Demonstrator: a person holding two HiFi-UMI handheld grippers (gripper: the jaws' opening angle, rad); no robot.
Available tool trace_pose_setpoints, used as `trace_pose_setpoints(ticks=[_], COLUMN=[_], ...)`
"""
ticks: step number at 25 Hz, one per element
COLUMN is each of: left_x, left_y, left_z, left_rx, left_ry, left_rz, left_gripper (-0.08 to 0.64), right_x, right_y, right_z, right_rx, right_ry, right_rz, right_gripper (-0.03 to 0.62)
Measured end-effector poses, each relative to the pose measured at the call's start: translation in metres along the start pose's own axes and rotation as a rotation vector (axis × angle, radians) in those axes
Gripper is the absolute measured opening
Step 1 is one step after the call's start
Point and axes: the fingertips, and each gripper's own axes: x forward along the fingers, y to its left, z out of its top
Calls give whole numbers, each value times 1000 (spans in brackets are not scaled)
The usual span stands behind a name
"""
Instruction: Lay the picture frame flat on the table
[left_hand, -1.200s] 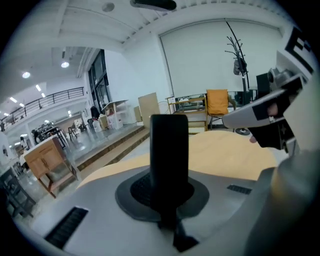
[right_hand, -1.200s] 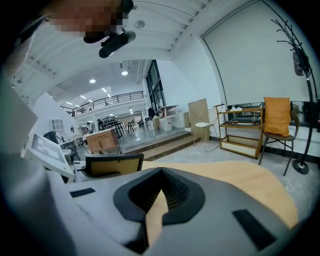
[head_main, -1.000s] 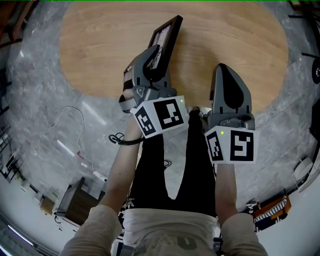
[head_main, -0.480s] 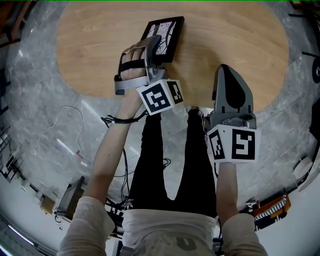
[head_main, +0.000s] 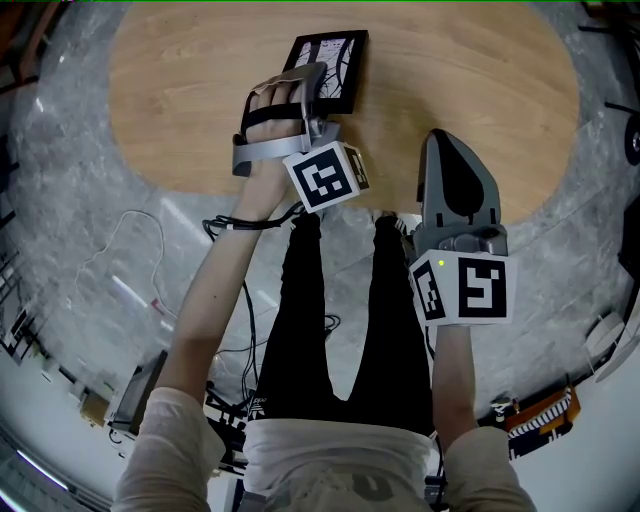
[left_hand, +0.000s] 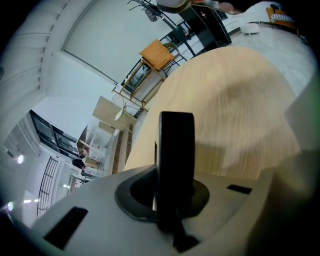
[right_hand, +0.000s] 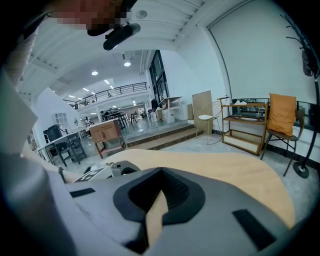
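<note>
The oval wooden table (head_main: 480, 80) fills the head view toward 12 o'clock. The right gripper (head_main: 447, 145) hovers at its 5 o'clock edge, jaws together and empty. At its 10 o'clock, the left gripper (head_main: 308, 88) is clamped on the near edge of the black picture frame (head_main: 335, 55), which lies face-up on the wood.

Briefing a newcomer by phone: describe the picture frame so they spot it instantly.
Find the round wooden table. Left of its middle is the picture frame: a black-edged rectangle, the only thing on the wood, pinched by the left gripper.
</note>
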Motion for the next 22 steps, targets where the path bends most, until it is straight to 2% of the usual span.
trace_pose_setpoints(ticks=[3, 9, 12, 17, 22], left_x=[3, 4, 5, 5, 3], left_y=[-5, -25, -27, -43, -49], left_z=[2, 11, 12, 12, 9], left_rx=[44, 126, 168, 151, 165], left_ry=[-6, -30, -18, -15, -10], left_rz=[-31, -168, -200, -293, -345], left_gripper=[20, 20, 25, 111, 155], right_x=[2, 2, 3, 5, 7], right_y=[1, 2, 4, 7, 11], right_z=[-5, -11, -13, -15, -15], right_rx=[3, 19, 22, 24, 17], right_ry=[12, 26, 33, 43, 52], right_rz=[11, 32, 40, 58, 75], right_gripper=[6, 6, 6, 6, 6])
